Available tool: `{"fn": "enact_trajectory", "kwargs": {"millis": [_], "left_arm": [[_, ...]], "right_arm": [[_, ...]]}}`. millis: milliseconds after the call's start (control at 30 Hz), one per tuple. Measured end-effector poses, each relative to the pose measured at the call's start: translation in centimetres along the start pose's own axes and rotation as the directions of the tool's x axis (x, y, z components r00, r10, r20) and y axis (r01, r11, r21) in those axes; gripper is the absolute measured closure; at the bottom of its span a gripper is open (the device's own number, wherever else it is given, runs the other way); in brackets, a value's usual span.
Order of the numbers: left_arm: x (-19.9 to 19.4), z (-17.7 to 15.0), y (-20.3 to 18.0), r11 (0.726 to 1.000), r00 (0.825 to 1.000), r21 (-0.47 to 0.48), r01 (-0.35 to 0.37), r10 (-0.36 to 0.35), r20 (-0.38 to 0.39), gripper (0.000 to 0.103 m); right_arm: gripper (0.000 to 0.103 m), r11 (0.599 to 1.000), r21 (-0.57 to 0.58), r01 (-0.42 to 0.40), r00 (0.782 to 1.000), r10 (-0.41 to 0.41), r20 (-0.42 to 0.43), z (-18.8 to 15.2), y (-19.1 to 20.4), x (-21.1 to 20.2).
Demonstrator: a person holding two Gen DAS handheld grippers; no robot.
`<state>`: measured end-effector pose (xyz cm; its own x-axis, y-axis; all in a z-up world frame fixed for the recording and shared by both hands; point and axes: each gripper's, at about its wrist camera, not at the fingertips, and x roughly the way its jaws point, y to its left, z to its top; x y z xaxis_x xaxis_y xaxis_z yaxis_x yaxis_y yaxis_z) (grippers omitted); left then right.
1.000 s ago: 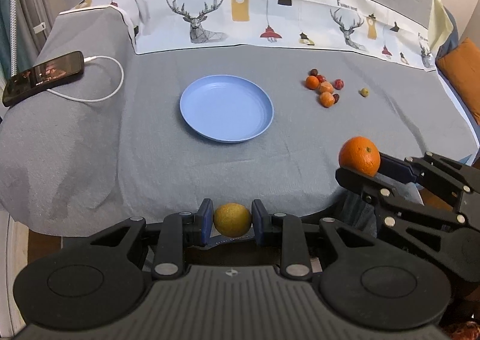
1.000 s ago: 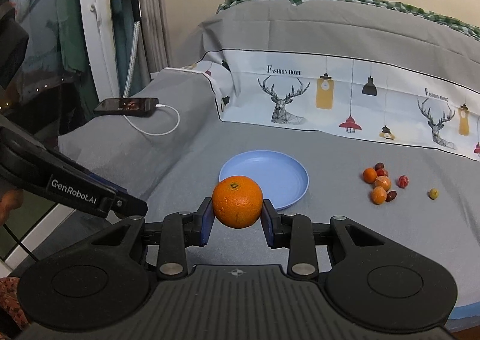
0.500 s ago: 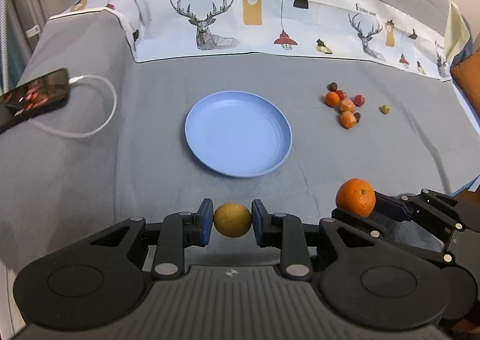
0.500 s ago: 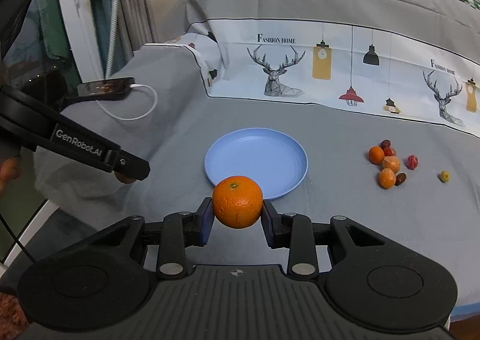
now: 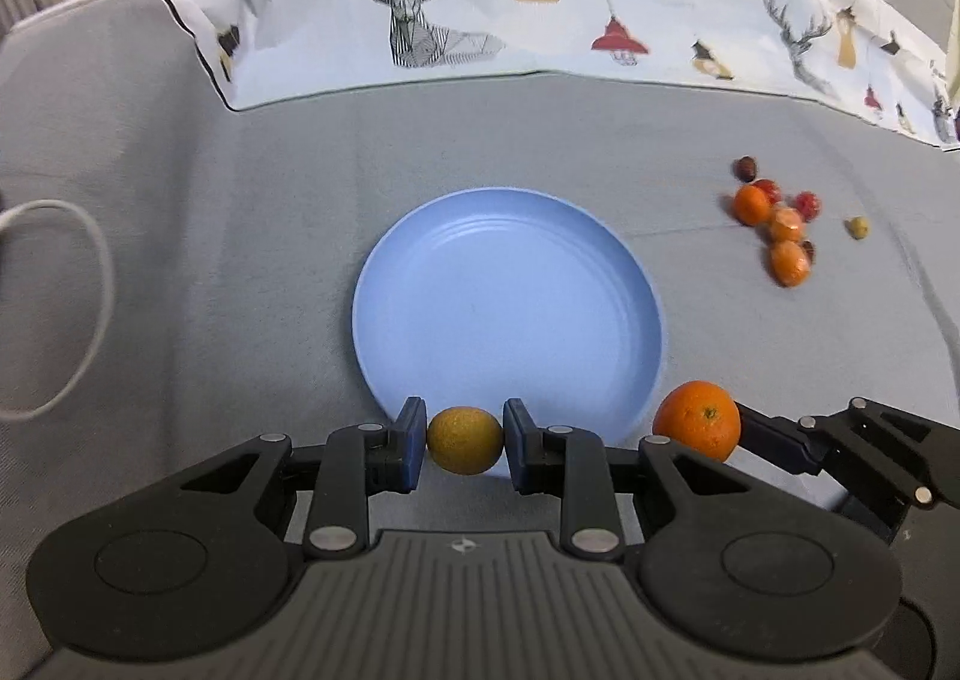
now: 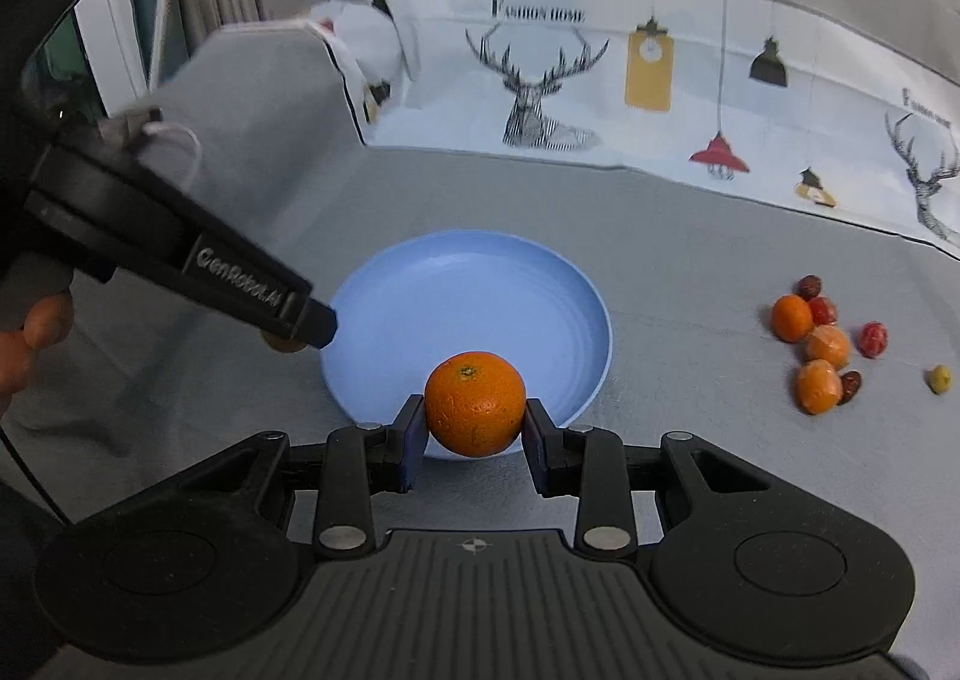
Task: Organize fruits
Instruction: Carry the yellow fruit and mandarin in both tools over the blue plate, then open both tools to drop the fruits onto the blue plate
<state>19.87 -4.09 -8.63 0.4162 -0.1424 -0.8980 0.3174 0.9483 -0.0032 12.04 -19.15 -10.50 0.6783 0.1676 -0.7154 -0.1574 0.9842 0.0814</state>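
Left wrist view: left gripper point(image 5: 465, 443) low centre of the frame, tilted steeply down toward the grey cloth point(image 5: 240, 236), jaws clamped on a small yellow-green fruit point(image 5: 465, 440) held squarely between the blue pads, just over the near rim of the blue plate point(image 5: 510, 272). At lower right, right gripper point(image 5: 699, 428) reaching in from the right edge, closed on an orange point(image 5: 697, 420) beside the plate's lower-right rim. Cluster of small fruits point(image 5: 777, 224) at right on the cloth, well apart from the plate. White cable point(image 5: 90, 308) looping at left edge.

Right wrist view: right gripper point(image 6: 474, 410) bottom centre, angled down, jaws pinched on the orange point(image 6: 474, 403), centred between the pads and over the plate's point(image 6: 468, 290) near edge. Left gripper point(image 6: 300, 329) slanting in from upper left, tip at the plate's left rim; the yellow-green fruit point(image 6: 282, 345) only a sliver under the black finger. Fingers of a hand point(image 6: 36, 320) at the far left edge. Small fruits point(image 6: 822, 344) at right.
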Motion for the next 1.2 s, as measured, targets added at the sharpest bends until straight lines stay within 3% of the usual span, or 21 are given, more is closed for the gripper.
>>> {"fn": "enact_trajectory", "kwargs": {"millis": [133,300,333,400,467,500,533,633,900,1200], "left_arm": [[3.0,0.9,-0.3,0.999,0.999,0.022,-0.033,0.033,-0.016,0.073],[5.3,1.6,-0.2,0.999,1.0,0.053,0.001,0.0,-0.009,0.069],[5.1,1.6,-0.2,0.998,1.0,0.062,0.013,-0.014,0.017,0.061],[4.1,1.8,0.3,0.998,0.997,0.063,0.025,-0.03,0.071,0.01],[2.2,1.4,1.0,0.999,0.989,0.037,0.015,-0.021,0.146,0.0],[1.4,1.1,1.2,0.999,0.986,0.037,0.014,-0.02,0.165,0.001],[0.7,0.6,1.4,0.999,0.987,0.045,0.01,-0.017,0.16,0.0],[-1.0,-1.6,1.9,1.0,0.991,0.023,-0.01,0.007,0.133,0.0],[-5.4,-8.8,2.1,0.993,0.994,-0.064,-0.102,0.1,-0.041,0.0],[-10.6,-12.9,0.1,0.991,0.991,-0.038,-0.127,0.129,0.046,0.0]], "right_arm": [[0.068,1.0,-0.019,0.01,1.0,-0.01,-0.027,0.1,-0.1,3.1],[0.067,1.0,-0.005,0.007,0.998,-0.007,-0.068,0.5,-0.7,6.0],[0.066,1.0,-0.006,0.008,0.997,-0.009,-0.076,0.6,-0.7,6.5],[0.062,1.0,-0.002,0.027,0.996,-0.027,-0.082,1.1,-0.9,7.0],[0.044,0.999,-0.002,0.032,0.997,-0.032,-0.063,1.6,-1.1,6.5],[0.031,0.999,-0.002,0.034,0.998,-0.034,-0.05,1.7,-1.2,5.9],[0.026,0.999,0.0,0.036,0.999,-0.036,-0.036,1.7,-1.3,5.1],[0.023,1.0,0.009,0.028,0.999,-0.027,-0.034,0.8,-1.4,2.6],[0.012,0.999,0.047,-0.007,0.998,0.009,-0.058,-3.1,1.4,-4.6],[0.007,0.999,0.021,0.043,0.996,-0.045,0.075,-4.4,3.6,-11.4]]}}
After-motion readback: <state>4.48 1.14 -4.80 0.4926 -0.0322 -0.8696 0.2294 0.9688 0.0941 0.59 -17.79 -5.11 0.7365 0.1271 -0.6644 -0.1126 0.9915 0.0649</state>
